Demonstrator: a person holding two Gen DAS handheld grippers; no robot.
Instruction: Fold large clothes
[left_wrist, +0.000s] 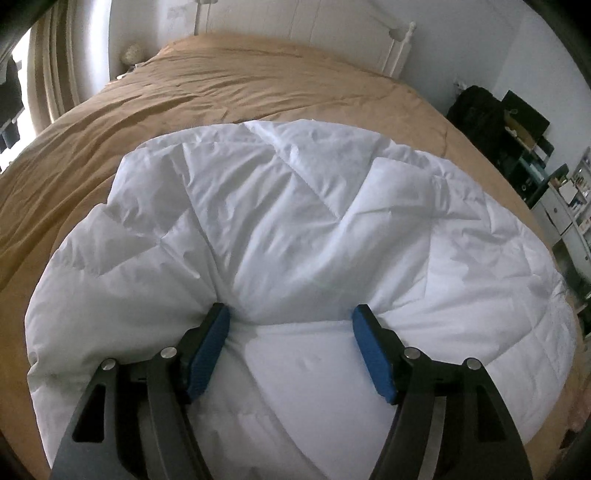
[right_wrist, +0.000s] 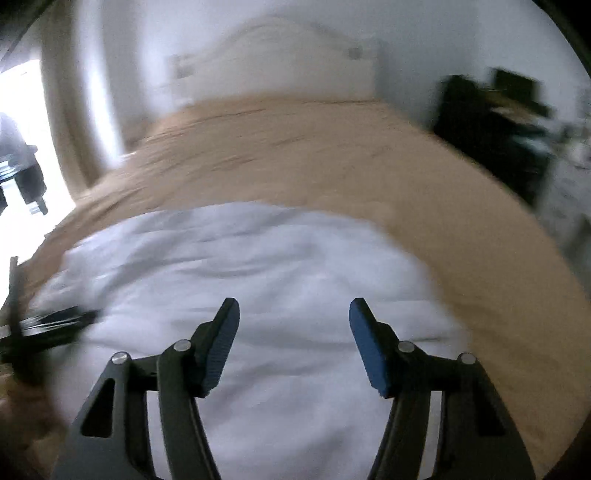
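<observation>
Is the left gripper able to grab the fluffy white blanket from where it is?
Probably yes. The left gripper is right down on the white blanket, its blue fingers spread with a puffy fold bulging between them. Nothing lies in the way; whether the fingers already pinch it is hard to tell.

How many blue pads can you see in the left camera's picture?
2. One ribbed blue rubber pad lines the left finger, the other ribbed blue rubber pad lines the right finger; both press into the puffy white quilted duvet bunched between them. None seem hidden.
</observation>
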